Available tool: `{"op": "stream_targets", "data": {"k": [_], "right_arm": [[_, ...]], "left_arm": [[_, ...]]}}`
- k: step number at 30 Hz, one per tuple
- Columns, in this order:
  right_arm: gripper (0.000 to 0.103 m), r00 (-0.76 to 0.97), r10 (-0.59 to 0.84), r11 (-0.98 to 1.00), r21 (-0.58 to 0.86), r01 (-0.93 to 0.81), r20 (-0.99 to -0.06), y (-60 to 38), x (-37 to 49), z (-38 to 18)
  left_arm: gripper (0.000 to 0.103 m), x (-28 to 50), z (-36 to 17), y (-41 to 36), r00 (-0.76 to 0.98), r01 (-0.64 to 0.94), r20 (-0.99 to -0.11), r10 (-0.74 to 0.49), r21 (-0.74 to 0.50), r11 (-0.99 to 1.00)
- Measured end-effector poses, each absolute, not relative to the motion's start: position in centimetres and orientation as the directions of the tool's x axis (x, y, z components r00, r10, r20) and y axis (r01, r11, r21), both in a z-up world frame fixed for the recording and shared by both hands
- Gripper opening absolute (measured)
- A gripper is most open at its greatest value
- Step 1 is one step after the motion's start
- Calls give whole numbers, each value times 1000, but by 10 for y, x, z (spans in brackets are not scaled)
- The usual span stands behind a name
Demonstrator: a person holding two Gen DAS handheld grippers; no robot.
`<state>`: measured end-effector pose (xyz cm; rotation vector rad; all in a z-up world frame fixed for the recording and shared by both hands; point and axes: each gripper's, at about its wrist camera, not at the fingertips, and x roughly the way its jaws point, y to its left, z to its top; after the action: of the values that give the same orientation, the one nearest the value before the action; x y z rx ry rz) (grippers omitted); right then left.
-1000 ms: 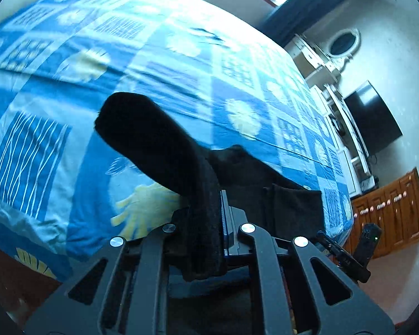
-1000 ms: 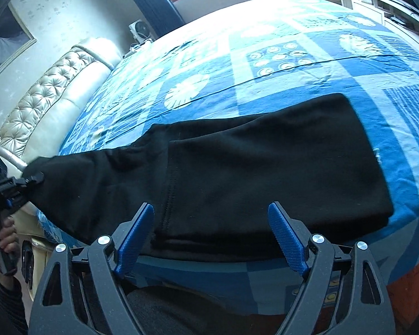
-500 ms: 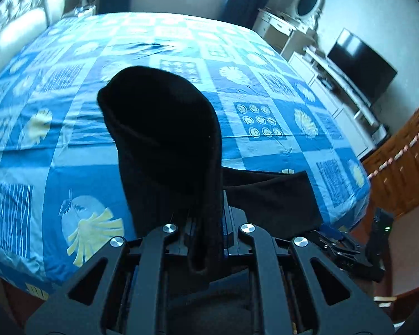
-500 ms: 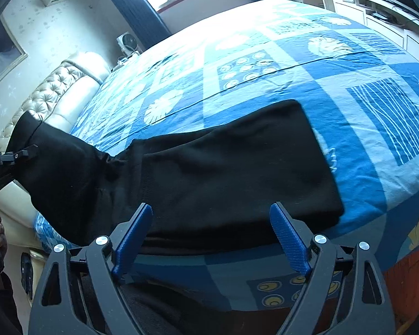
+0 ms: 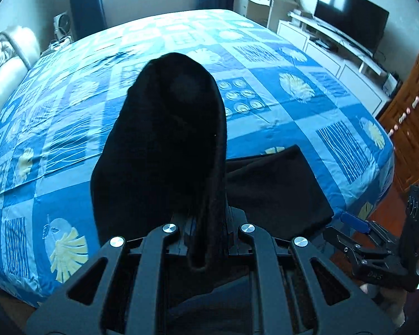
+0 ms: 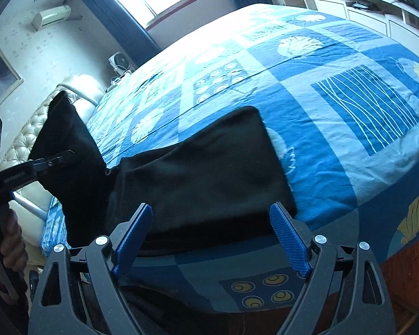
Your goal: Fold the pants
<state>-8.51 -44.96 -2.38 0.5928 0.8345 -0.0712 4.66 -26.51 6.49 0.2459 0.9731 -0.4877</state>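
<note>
While left tongs (image 5: 206, 231) pinch black pants (image 6: 209, 173) aloft, right tongs (image 6: 211, 240) hover spread.

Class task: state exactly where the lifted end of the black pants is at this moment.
Pinched in the left gripper, the lifted end of the pants stands above the bed; the rest lies flat near the right gripper.

The pants (image 5: 167, 150) are black, of soft matte cloth, and part lies flat on the bed while one end is lifted. The lifted end stands as a rounded, drooping fold directly ahead of the closed left fingers (image 5: 231, 231), pinched between them and rising above them. The flat part (image 6: 209, 173) lies spread just ahead of the parted right fingers (image 6: 290, 237), between their tips and reaching beyond them, with its far edge straight and its near edge at the bed's side.
</note>
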Motion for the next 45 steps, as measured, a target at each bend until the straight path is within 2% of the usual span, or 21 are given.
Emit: {"op": "stream_targets", "data": {"k": [22, 45], "right_arm": [[85, 704, 150, 732, 557, 393, -694, -510, -117, -54], [85, 699, 149, 678, 587, 442, -699, -532, -131, -70]], "left_arm": [[12, 18, -6, -374, 433, 563, -886, -166, 123, 817], [14, 4, -40, -413, 533, 558, -844, -55, 302, 773]]}}
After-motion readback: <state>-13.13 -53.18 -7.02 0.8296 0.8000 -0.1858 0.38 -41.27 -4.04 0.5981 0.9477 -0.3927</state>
